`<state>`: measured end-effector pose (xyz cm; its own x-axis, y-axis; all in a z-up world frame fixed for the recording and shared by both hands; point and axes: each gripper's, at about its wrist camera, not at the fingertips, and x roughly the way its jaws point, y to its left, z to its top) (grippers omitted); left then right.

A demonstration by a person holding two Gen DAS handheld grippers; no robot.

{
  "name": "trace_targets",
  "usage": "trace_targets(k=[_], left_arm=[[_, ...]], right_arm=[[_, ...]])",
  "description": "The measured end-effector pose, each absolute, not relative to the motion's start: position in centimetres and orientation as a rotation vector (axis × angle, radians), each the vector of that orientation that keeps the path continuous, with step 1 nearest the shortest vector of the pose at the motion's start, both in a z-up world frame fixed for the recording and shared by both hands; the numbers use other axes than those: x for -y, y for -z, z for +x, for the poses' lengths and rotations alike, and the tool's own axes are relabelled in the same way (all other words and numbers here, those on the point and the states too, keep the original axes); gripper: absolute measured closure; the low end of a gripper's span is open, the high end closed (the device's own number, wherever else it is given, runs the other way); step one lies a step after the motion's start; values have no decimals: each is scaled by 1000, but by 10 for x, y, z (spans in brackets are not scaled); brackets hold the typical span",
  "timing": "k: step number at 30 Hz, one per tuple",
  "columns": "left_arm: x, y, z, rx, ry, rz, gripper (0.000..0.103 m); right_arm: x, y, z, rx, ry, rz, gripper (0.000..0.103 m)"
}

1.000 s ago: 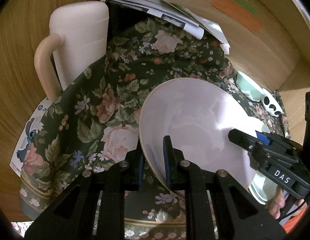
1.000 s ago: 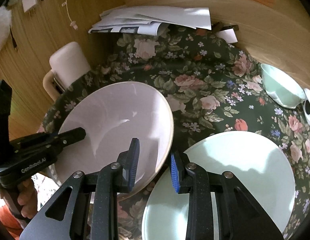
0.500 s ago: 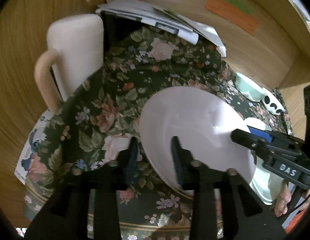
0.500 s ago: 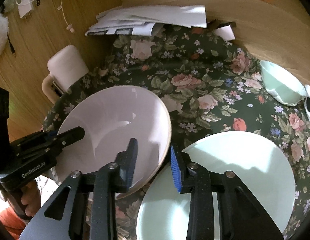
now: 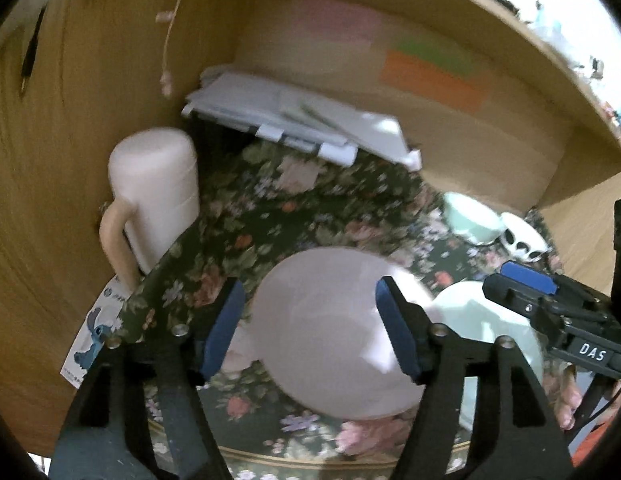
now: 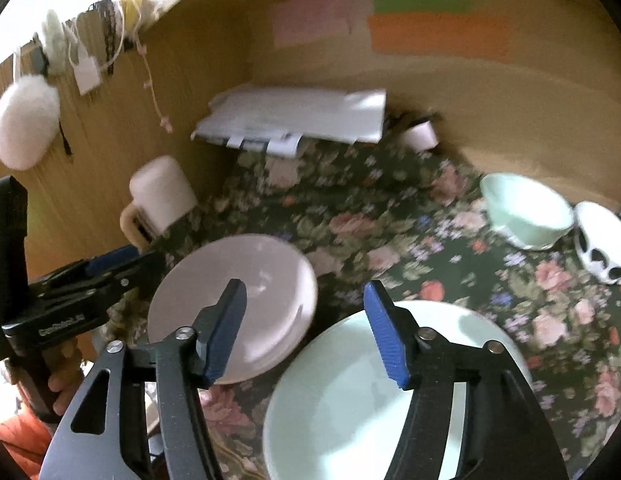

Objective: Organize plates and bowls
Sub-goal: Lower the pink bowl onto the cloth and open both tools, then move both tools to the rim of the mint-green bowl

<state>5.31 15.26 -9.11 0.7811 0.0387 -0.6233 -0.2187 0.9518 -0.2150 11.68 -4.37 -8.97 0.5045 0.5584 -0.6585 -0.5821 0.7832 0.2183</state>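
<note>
**Both grippers spread, pink plate down beside green plate**

Left gripper (image 5: 308,328): fingers wide apart, holding nothing. The pink plate (image 5: 330,332) lies below the gap between its blue pads, flat on the floral tablecloth (image 5: 246,236) near the table's front edge. Judgement: the plate sits free on the cloth, with neither pad touching it.

Right gripper (image 6: 304,332): fingers likewise apart, empty. It hangs over the seam between the pink plate (image 6: 238,292) and the mint-green plate (image 6: 350,396), which lies just to the right of it at the front edge. From the left wrist view the pink rim seems to overlap the green plate (image 5: 486,328) — motion blur keeps me from saying whether they touch or merely sit just beside each other.

Materials and shapes:
- Both plates are round, glazed and smooth, with glossy highlights; the pink one has a shallow raised rim and looks the smaller.
- Mint-green bowl (image 6: 526,212) and a white bowl with black spots (image 6: 598,244) stand next to each other at the table's far right, well apart from the plates.
- Cloth is dark green with printed roses — soft, likely some grip under ceramic.

Clutter: a cream lidded jug with a handle (image 5: 154,196) at the left edge, a sheaf of papers (image 6: 294,116) at the back.

Judgement: plates are being grouped at the front, bowls at the right; stacking pink on green looks like the open step.
</note>
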Motion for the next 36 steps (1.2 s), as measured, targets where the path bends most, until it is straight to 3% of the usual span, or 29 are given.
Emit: trace_targets(k=[3,8,12,23,36], left_arm=[[-141,79,56,-632,-120,-278,28],[-117,64,68,-598,-83,-261,25],[-97,54,81,-570,-60,-246,14],[-50,42,136,-568,-21,-190,8],[-23,68,226,-721,-50,-172,8]], right_arm=[[59,78,118,-742,-664,-24,45],[90,62,119,-671,-605,-3,32],[116,52,124,-637,-552,11,30],[180,54,162,-623,-390,39,28],[204,108,239,-750,-319,73,28]])
